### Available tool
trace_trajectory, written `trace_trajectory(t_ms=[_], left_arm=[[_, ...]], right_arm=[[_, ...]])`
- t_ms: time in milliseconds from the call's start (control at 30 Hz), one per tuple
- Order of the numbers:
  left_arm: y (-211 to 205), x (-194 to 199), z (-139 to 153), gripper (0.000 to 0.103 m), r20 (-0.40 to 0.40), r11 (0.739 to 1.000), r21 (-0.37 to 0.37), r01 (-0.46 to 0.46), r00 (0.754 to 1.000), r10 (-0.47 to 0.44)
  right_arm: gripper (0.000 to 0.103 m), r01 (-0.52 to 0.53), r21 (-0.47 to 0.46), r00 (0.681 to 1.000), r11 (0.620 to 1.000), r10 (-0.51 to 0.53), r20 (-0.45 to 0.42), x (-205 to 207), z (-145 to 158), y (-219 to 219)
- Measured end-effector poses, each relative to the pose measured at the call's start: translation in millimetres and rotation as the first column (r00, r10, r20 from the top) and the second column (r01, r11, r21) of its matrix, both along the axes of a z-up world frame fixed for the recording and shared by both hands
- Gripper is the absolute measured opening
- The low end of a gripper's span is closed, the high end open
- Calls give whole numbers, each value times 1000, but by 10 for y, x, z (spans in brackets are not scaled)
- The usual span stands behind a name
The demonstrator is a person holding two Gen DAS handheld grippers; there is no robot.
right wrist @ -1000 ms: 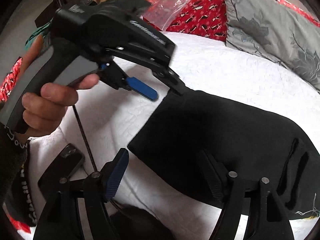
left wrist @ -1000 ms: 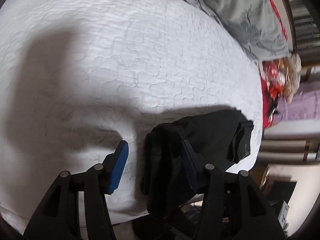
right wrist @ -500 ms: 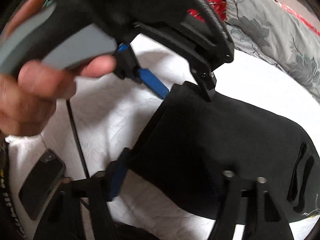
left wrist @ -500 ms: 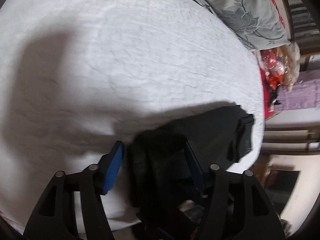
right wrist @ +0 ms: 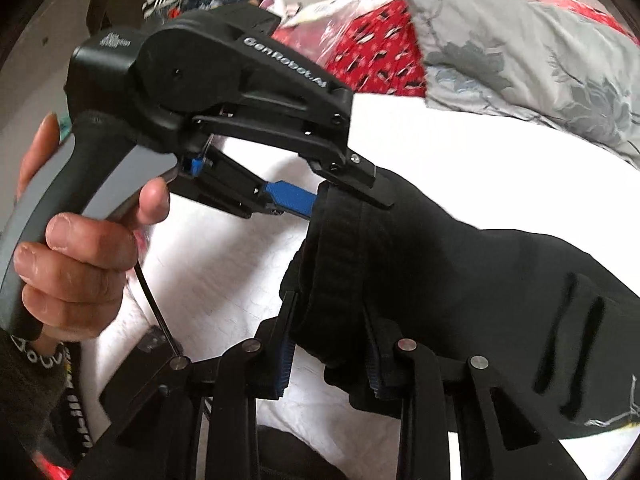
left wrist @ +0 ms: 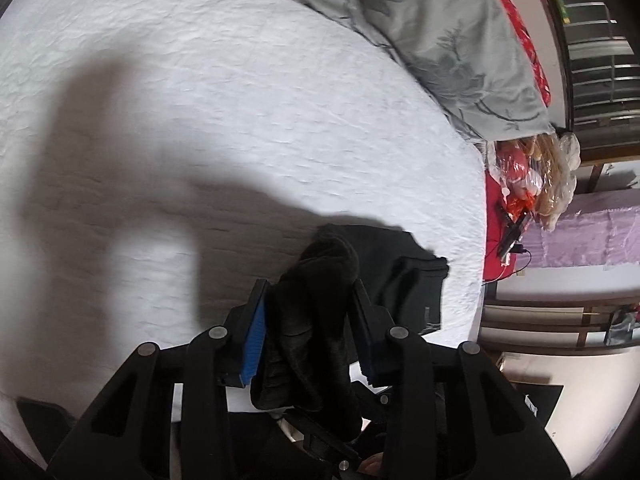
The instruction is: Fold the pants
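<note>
pants of soft black fabric, bunched at the ribbed waistband, lie on the quilted white bed, with both the left hand-held gripper and the right hand-held gripper clamped on that waistband.

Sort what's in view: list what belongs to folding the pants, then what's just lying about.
Job: black pants; left gripper and right gripper, both closed on the pants; white bedspread beneath.

Lying about: grey floral pillow; red patterned fabric; plastic-wrapped items.
</note>
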State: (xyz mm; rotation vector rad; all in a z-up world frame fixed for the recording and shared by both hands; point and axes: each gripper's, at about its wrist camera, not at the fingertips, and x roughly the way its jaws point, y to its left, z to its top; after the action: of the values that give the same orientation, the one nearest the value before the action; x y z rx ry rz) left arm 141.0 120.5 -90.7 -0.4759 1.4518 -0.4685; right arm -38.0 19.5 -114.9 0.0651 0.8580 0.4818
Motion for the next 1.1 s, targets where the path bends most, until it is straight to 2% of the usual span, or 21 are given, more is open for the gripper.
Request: trace_trajectory(t_ms=[133,300,500,600,667,767,833,933,1000,1033,1067,1100], left_arm=[[-438,-47,148,36,10,1000,-10,27,1000,-27],[-1234,-45,235,36,11,996,-24,92,996,-91],[-2399,-62,-147,36,-71,977,43,207,976,-204],[-2811,-106,-351,36,-119,969,60,239,966,-231],[-2986,-140,-419,36,-129,963,102,250,963,-237],[-3032,-176,-394,36,-116,957,136,257,963,-242],[-2961,-181,-326,36,-116,964,102,243,966,-231],[-2700,-149,-112,36,-94,980,2,198,976,-197],[-2430,-150,96,47,-25,985,-31,171,985,-172],[-2277,-160,179,53,13,988,-27,151,988,-151],[-2118,-177,237,63,50,991,-11,130,990,-130],[-1981,-199,270,68,80,994,9,110,991,-111]], right_arm=[[30,42,54,999,998,-43,13,-115,171,-343],[30,147,152,989,977,-144,-26,-173,234,-1037],[30,331,255,943,908,-306,-133,-275,65,-2027],[30,422,280,904,862,-377,-201,-338,-95,-2476],[30,485,307,871,819,-418,-259,-379,-233,-2765],[34,532,339,840,776,-431,-331,-408,-380,-3027],[34,530,356,841,770,-423,-338,-416,-389,-3108],[34,523,381,847,763,-416,-330,-438,-334,-3232],[35,524,397,850,754,-428,-308,-368,-281,-3351],[39,525,409,850,747,-438,-291,-365,-228,-3425],[48,522,416,853,744,-441,-280,-354,-179,-3458],[51,523,417,852,744,-446,-274,-313,-144,-3493]])
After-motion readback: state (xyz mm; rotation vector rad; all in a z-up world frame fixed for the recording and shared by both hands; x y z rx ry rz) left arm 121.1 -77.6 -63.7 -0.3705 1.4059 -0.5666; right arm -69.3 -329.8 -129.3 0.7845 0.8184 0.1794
